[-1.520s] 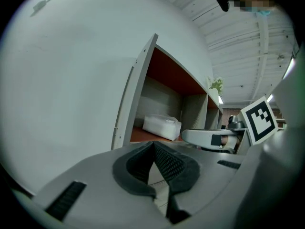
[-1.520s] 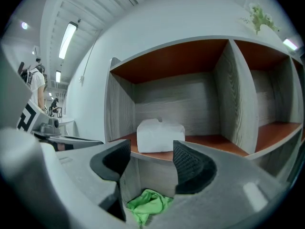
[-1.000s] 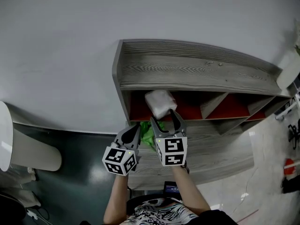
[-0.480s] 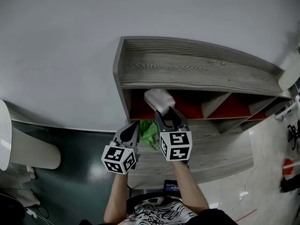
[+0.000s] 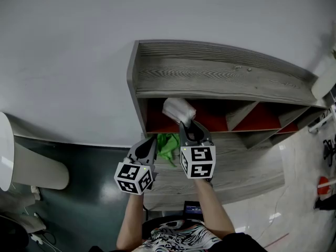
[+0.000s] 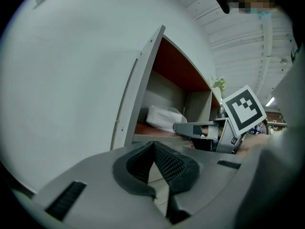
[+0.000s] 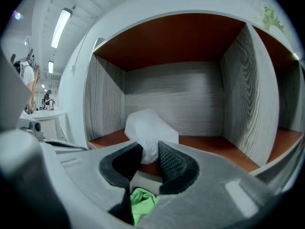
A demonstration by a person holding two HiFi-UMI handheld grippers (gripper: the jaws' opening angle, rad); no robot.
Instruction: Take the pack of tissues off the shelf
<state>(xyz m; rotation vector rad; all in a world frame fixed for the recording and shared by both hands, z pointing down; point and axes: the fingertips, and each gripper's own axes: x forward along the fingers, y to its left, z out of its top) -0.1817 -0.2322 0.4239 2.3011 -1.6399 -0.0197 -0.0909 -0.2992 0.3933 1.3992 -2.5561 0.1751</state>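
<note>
CLOSING IN: The right gripper (image 7: 150, 150) takes hold of the pack of tissues (image 7: 148, 125) at the mouth of a grey wooden shelf (image 5: 210, 77). Its jaws have just been narrowing. Both dark ribbed pads (image 7: 171, 162) now press on the near end of the white, plastic-wrapped pack, which is pinched between them.

The pack rests on the red-brown floor of the shelf's leftmost compartment. It sits toward that compartment's left side and near its front edge, with its far end pointing at the grey back panel. From above, the right gripper reaches in over the front lip, its marker cube (image 5: 198, 161) trailing back toward the person's body.

The left gripper (image 6: 155, 147) hangs just beside it, outside the shelf and near the left side panel. Its jaws are clenched together, pads meeting tip to tip, with nothing between them.

A crumpled bright green item (image 5: 168, 145) lies on the wider grey ledge below the compartment, between the two grippers. It also shows beneath the right gripper's jaws in that gripper's own view. A plain white wall (image 5: 68, 62) stands behind the shelf.
</note>
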